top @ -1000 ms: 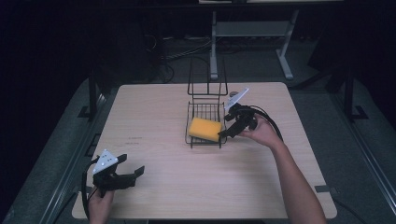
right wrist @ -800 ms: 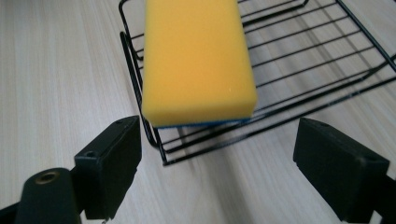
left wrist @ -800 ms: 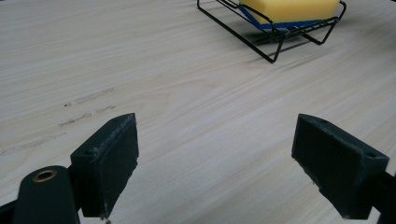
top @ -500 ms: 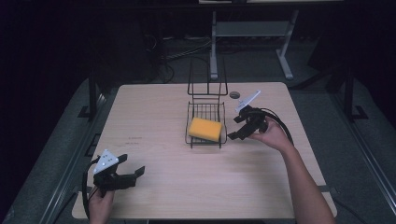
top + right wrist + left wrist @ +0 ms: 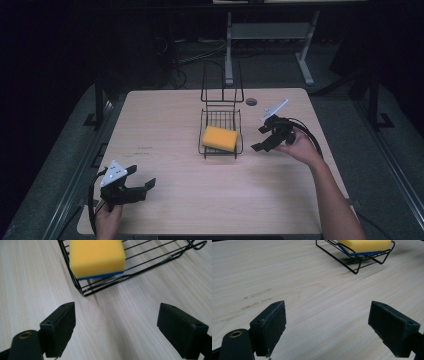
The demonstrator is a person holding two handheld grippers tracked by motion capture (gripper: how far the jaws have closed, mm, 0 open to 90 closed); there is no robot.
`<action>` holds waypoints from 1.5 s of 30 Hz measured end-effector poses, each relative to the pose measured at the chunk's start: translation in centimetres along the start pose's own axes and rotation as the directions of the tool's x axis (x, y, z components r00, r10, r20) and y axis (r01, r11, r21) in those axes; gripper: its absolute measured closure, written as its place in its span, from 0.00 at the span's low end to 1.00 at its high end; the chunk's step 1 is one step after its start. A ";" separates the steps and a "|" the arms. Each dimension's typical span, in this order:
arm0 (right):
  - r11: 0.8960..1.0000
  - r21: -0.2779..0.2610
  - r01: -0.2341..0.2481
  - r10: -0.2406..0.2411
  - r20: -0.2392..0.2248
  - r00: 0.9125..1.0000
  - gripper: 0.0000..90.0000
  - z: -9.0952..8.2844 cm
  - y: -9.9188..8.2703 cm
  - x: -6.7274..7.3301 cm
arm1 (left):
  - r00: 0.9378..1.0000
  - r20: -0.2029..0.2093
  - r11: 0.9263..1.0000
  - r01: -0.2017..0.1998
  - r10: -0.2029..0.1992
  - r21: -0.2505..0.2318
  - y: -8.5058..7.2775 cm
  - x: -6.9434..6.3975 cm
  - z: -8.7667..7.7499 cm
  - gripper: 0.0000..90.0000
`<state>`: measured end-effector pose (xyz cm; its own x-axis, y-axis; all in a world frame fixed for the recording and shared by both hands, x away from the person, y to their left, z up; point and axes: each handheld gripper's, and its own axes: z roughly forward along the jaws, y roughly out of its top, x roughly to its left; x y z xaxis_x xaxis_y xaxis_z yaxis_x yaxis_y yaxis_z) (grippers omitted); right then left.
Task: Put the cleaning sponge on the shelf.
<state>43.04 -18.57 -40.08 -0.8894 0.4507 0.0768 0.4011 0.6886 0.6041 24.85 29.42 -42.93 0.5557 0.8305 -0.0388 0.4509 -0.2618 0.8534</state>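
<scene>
A: Yellow sponge (image 5: 220,138) lying flat inside black wire rack (image 5: 221,150), mid worktop (image 5: 165,125). Right gripper (image 5: 264,139) just beside rack, fingers wide apart, holding nothing.

B: Left gripper (image 5: 145,187)?

A: Near front corner, likewise spread, empty. Risk: right fingers clipping rack wire, dragging it.

Setting: a lab or test room, dimly lit. A pale wooden surface (image 5: 165,130) is set on grey carpet, cables (image 5: 195,55) are trailed across the floor behind it, and a white metal stand (image 5: 265,35) is placed beyond.
</scene>
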 end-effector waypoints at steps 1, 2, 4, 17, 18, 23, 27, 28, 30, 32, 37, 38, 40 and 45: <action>1.000 0.001 0.002 -0.002 0.005 1.000 0.17 0.0 -0.1 0.0 | 1.000 0.000 1.000 0.000 0.000 0.000 0.0 0.0 0.0 0.16; 1.000 -0.001 -0.006 0.006 0.001 1.000 0.17 -0.1 -0.3 0.0 | 1.000 0.000 1.000 0.000 0.000 0.001 0.0 0.0 0.0 0.16; 1.000 0.001 -0.004 0.004 0.003 1.000 0.17 -0.1 -0.4 -0.1 | 1.000 -0.001 1.000 0.000 0.000 0.001 0.0 0.0 0.0 0.16; 0.999 0.009 -0.039 0.039 0.008 0.999 0.17 -0.2 -2.1 -0.1 | 1.000 0.001 1.000 -0.003 0.003 0.000 0.0 0.0 0.0 0.16; 0.999 0.008 -0.042 0.042 0.006 0.999 0.17 -0.2 -2.2 -0.1 | 1.000 0.001 1.000 -0.003 0.003 0.000 0.0 0.0 0.0 0.16; 0.999 0.016 -0.046 0.046 0.011 0.999 0.17 -0.4 -2.6 -0.1 | 1.000 0.001 1.000 -0.003 0.003 0.000 0.0 0.0 0.0 0.16; 0.999 0.015 -0.049 0.049 0.011 0.999 0.17 -0.5 -2.9 0.0 | 1.000 0.001 1.000 -0.006 0.006 0.001 0.0 -0.1 0.0 0.16; 0.999 0.017 -0.049 0.049 0.013 0.999 0.17 -0.6 -2.9 0.0 | 1.000 0.000 1.000 -0.006 0.006 0.001 0.0 -0.1 0.0 0.16; 0.999 0.018 -0.050 0.049 0.014 0.999 0.17 -0.6 -3.0 0.0 | 1.000 0.001 1.000 -0.006 0.006 0.001 0.0 -0.1 0.0 0.16; 0.999 0.015 -0.052 0.052 0.013 0.999 0.17 -0.6 -3.2 0.0 | 1.000 0.001 1.000 -0.006 0.006 0.003 0.0 -0.1 0.0 0.16; 0.998 0.019 -0.063 0.063 0.015 0.998 0.17 -0.6 -3.9 0.1 | 1.000 0.002 1.000 -0.006 0.006 0.003 0.0 -0.1 0.0 0.16; 0.998 0.023 -0.065 0.065 0.013 0.998 0.17 -0.6 -4.0 0.1 | 1.000 0.002 1.000 -0.006 0.006 0.003 0.0 -0.1 0.0 0.16; 0.997 0.032 -0.069 0.068 0.010 0.998 0.17 -0.6 -4.2 0.1 | 1.000 0.002 1.000 -0.006 0.006 0.004 0.0 -0.1 0.1 0.16; 0.997 0.031 -0.067 0.067 0.009 0.998 0.17 -0.6 -4.6 0.2 | 1.000 0.004 1.000 -0.006 0.006 0.005 0.0 -0.1 0.1 0.16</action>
<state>40.84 -22.00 -42.34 -0.8583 0.5012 0.1099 0.4668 0.6739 0.5726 24.87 29.25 -42.94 0.5610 0.8271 -0.0355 0.4510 -0.2694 0.8509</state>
